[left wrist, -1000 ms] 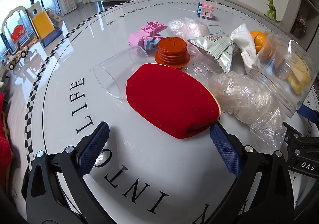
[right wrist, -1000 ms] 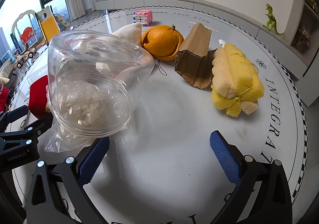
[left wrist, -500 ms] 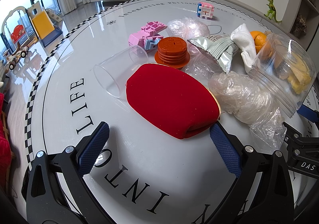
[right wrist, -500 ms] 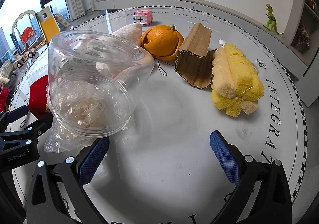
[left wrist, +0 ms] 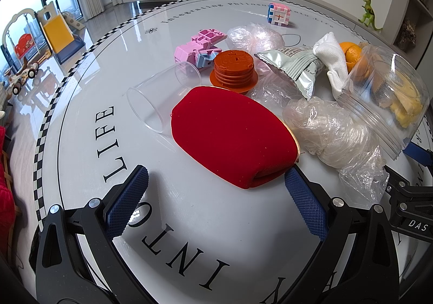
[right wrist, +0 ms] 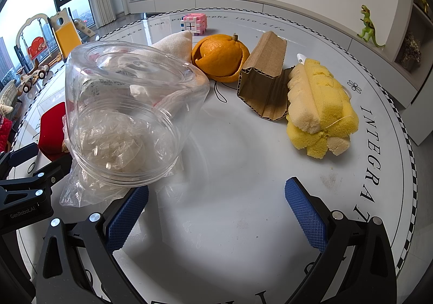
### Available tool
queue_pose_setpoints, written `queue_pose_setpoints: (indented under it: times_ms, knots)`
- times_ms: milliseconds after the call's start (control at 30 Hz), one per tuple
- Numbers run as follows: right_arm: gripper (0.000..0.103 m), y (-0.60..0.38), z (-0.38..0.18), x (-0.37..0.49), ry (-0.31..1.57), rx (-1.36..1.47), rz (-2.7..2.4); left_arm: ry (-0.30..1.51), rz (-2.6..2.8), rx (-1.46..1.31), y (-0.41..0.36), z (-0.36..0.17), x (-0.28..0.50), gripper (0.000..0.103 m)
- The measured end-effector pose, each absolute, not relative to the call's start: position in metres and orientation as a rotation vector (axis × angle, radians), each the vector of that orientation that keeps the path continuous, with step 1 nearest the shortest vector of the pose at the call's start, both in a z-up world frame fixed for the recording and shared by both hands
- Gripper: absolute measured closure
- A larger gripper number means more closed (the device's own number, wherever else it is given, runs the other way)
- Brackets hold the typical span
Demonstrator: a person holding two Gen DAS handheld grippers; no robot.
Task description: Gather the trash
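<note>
L gripper (left wrist: 213,185): jaws wide apart, nothing between them; red pouch (left wrist: 230,139) lies just ahead, its near end touching the right pad (left wrist: 305,209); prob. lined up w/ pouch but not closed on it.

R gripper (right wrist: 216,209): jaws wide apart, nothing held; bare table (right wrist: 243,195) between pads; left pad (right wrist: 125,218) sits just under the jar rim.

Jar (right wrist: 127,114): clear, on its side, mouth facing the grippers near table centre; judged to be the trash receptacle, tipped so stuff can be pushed in; crumpled plastic film (left wrist: 333,133) sits at its mouth, whether partly in cannot tell; seems first item to go.

Other trash, far side of table: orange peel (right wrist: 219,57), cardboard (right wrist: 265,82), sponge (right wrist: 319,106) beside each other, well apart from jar mouth; snack wrapper (left wrist: 295,65), white cloth (left wrist: 333,60), clear cup (left wrist: 165,95) on its side, orange lid (left wrist: 232,68) behind pouch.

Toy blocks (left wrist: 200,46), cube (left wrist: 278,14) toward far edge; prob. not trash.

Task judged early; most items uncollected.
</note>
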State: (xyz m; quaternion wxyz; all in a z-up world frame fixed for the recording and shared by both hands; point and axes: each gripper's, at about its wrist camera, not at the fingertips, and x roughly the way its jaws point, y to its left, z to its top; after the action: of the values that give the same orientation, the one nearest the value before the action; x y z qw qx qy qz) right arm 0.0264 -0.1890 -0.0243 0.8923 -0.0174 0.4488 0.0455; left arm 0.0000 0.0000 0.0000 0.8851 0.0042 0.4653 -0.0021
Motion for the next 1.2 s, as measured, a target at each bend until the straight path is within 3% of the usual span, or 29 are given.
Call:
queue_pose_setpoints:
  times_ms: [1200]
  knots:
    - [0.003,-0.189,-0.024,0.0257,0.93,-0.035,0.095,0.964,-0.01,-0.002,0.0014,0.0007,-0.0007,0.006]
